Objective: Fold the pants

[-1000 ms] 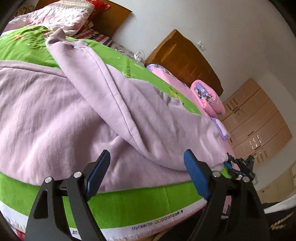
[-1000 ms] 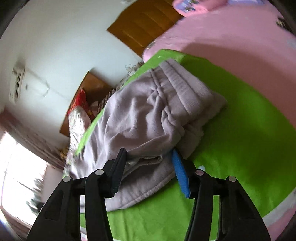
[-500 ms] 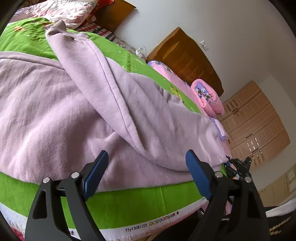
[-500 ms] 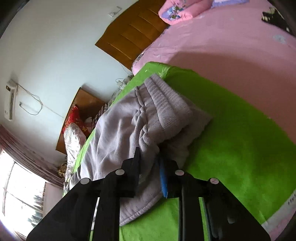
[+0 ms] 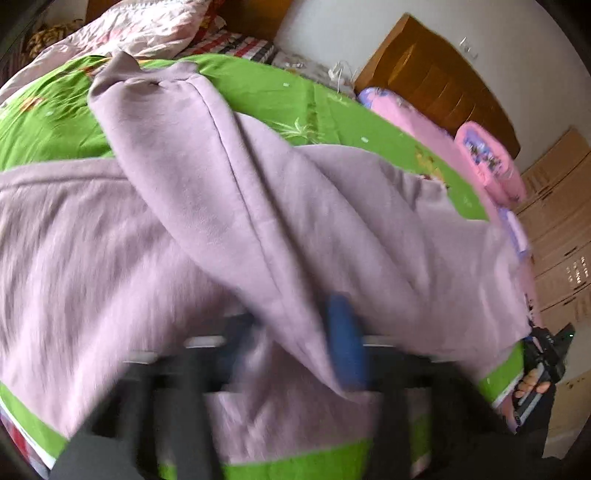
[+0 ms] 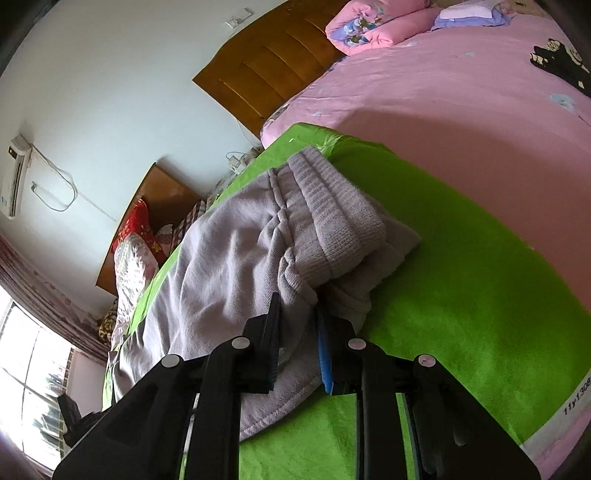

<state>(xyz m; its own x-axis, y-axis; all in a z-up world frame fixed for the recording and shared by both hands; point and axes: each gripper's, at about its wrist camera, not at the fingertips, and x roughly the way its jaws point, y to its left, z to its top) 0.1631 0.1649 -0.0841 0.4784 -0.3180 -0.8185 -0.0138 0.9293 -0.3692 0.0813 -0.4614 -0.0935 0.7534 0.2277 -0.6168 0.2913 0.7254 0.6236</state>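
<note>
Lilac pants (image 5: 221, 206) lie spread on the green sheet (image 5: 295, 96), one leg folded diagonally over the other. In the blurred left wrist view, my left gripper (image 5: 291, 343) is shut on the near edge of that folded leg, with cloth pinched between the pads. In the right wrist view, the ribbed waistband end of the pants (image 6: 332, 214) sits bunched on the green sheet (image 6: 461, 277). My right gripper (image 6: 297, 332) is shut on the near edge of the cloth just below it. The left wrist view also shows the right gripper (image 5: 546, 354) in a hand at the far right.
A second bed with a pink cover (image 6: 443, 92) adjoins the green one, with a wooden headboard (image 6: 273, 62) and folded pink quilts (image 6: 369, 26). Pillows and a floral quilt (image 5: 147, 26) lie at the head of the green bed. A wardrobe (image 5: 561, 221) stands at the right.
My left gripper has pushed forward over the bed edge onto the pants and its jaws have gone from wide open to shut on the fold. The right gripper has closed on the cloth and stays there.
</note>
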